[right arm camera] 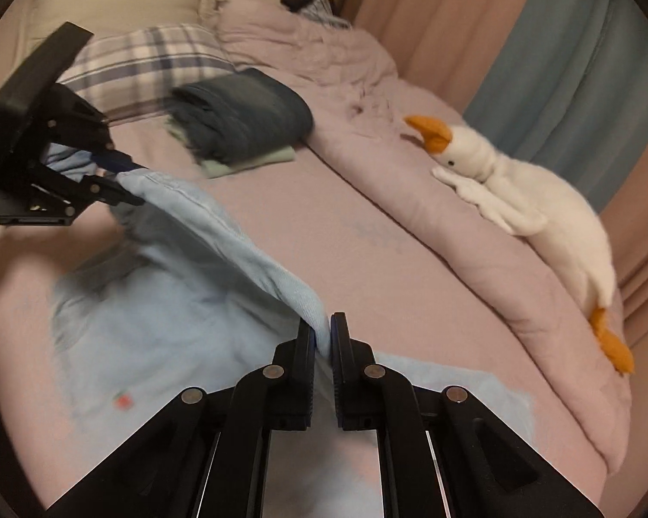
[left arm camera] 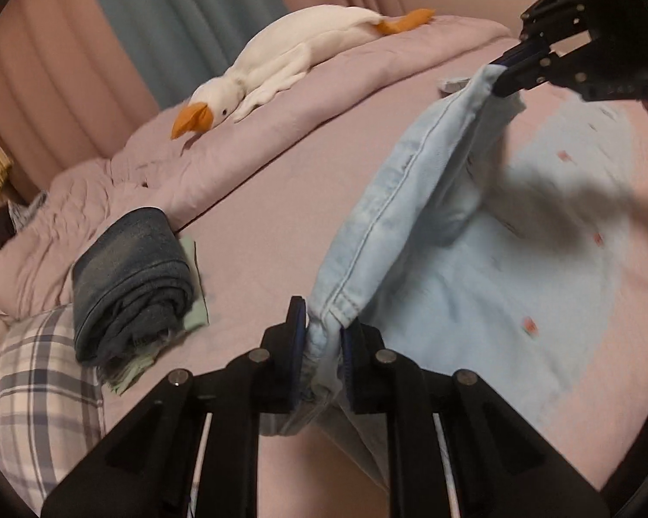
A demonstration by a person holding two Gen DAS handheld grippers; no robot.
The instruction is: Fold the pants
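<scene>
Holding: you have the pants (left arm camera: pixel 393 198) pinched at two points and lifted off the bed (left arm camera: pixel 281 216).
Left gripper (left arm camera: pixel 324 332): jaws clamped on a seamed edge — cloth bunched between the pads.
Right gripper (right arm camera: pixel 322 336): closed tight on a thin fold of the same edge; in the left view it sits at 1 o'clock.
Pants: pale blue denim, strung between both grippers, the rest draped down onto the bed toward 4 o'clock in the left view.
Handling: soft and limp, with some weight — it will likely sag in the middle and swing when you move it. Not fragile, not slippery.
Hold: keep to the stitched seam, where the cloth is thickest; grip both layers so none slips out.
Stack (left arm camera: pixel 129 276): folded dark denim at 9 o'clock, well apart.
Goose (left arm camera: pixel 289 52): plush toy at 11 o'clock, on the duvet (left arm camera: pixel 151 172).
</scene>
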